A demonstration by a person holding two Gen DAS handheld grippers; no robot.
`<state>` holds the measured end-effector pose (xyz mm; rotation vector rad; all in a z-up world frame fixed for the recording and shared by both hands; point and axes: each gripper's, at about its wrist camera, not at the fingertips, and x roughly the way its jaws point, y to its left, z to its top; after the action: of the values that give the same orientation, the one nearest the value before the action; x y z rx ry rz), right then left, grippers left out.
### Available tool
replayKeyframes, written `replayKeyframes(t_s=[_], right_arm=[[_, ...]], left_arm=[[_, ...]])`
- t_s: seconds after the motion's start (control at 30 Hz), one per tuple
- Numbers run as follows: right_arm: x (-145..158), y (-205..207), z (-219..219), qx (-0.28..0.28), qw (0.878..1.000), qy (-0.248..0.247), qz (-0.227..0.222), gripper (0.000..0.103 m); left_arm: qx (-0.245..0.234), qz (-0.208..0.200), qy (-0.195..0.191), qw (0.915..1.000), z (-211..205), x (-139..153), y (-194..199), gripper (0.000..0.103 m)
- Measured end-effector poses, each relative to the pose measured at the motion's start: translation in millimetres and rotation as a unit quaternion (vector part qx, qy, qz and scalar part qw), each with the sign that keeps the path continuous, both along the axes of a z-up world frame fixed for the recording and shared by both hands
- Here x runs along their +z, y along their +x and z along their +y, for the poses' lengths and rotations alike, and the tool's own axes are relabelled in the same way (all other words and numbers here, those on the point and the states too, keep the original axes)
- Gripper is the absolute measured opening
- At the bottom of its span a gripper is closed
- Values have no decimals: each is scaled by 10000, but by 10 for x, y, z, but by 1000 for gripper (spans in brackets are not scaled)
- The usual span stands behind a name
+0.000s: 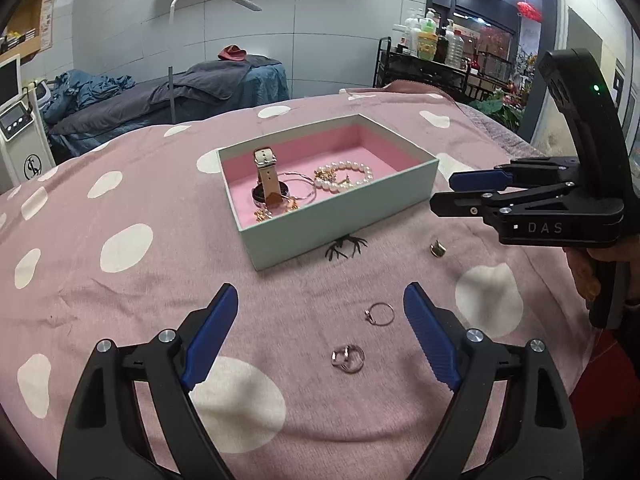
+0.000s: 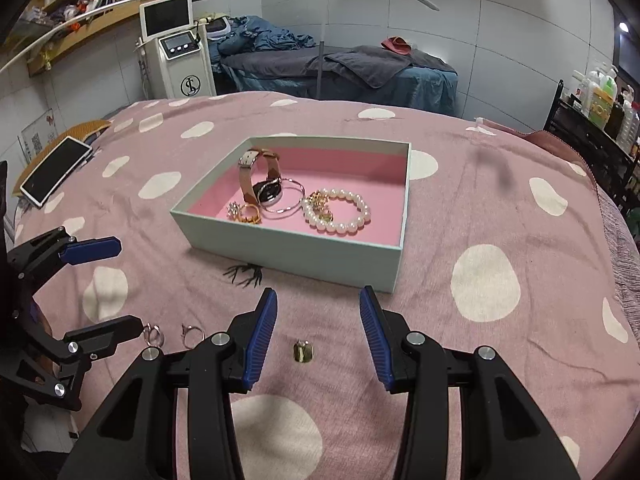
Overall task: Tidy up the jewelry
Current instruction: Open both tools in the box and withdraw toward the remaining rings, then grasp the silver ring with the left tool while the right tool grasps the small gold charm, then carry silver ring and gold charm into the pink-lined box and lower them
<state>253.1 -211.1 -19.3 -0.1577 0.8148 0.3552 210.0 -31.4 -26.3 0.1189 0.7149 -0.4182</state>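
A pale green box [image 1: 344,220] [image 2: 296,248] with a pink lining sits on the pink spotted blanket. It holds a watch [image 1: 267,178] [image 2: 266,188], a pearl bracelet [image 1: 352,176] [image 2: 340,210], thin bangles [image 2: 286,198] and gold pieces [image 2: 244,213]. On the blanket lie a thin ring [image 1: 380,314] [image 2: 191,334], a silver ring pair [image 1: 348,358] [image 2: 153,335] and a gold ring [image 1: 438,249] [image 2: 303,351]. My left gripper [image 1: 320,332] [image 2: 128,288] is open above the silver rings. My right gripper [image 2: 318,336] [image 1: 442,192] is open above the gold ring.
A black hair claw [image 1: 345,248] [image 2: 245,273] lies against the box's near wall. A tablet [image 2: 56,170] rests at the blanket's far left. A massage bed [image 2: 340,68], a white machine [image 2: 176,48] and a bottle rack [image 1: 432,56] stand beyond the blanket.
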Motion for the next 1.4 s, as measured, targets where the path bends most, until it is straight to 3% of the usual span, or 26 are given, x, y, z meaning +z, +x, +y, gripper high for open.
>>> replayKeyframes(t_s=[0.23, 0.57, 0.63, 1.1, 1.4], right_arm=[[-209, -127, 47, 78, 9997, -48, 230, 42], [-347, -172, 59, 28, 9993, -185, 315, 42], [-353, -173, 71, 26, 9993, -239, 303, 41], [-384, -109, 141, 55, 9989, -347, 310, 15], [-376, -117, 130, 46, 9992, -268, 299, 13]], left_arm=[[-115, 386, 18, 9992, -92, -272, -54, 57], [-44, 385, 96, 9992, -140, -406, -113, 49], [-35, 379, 75, 9992, -138, -412, -118, 43], [23, 385, -48, 9992, -125, -428, -126, 21], [40, 395, -140, 9991, -97, -428, -132, 21]])
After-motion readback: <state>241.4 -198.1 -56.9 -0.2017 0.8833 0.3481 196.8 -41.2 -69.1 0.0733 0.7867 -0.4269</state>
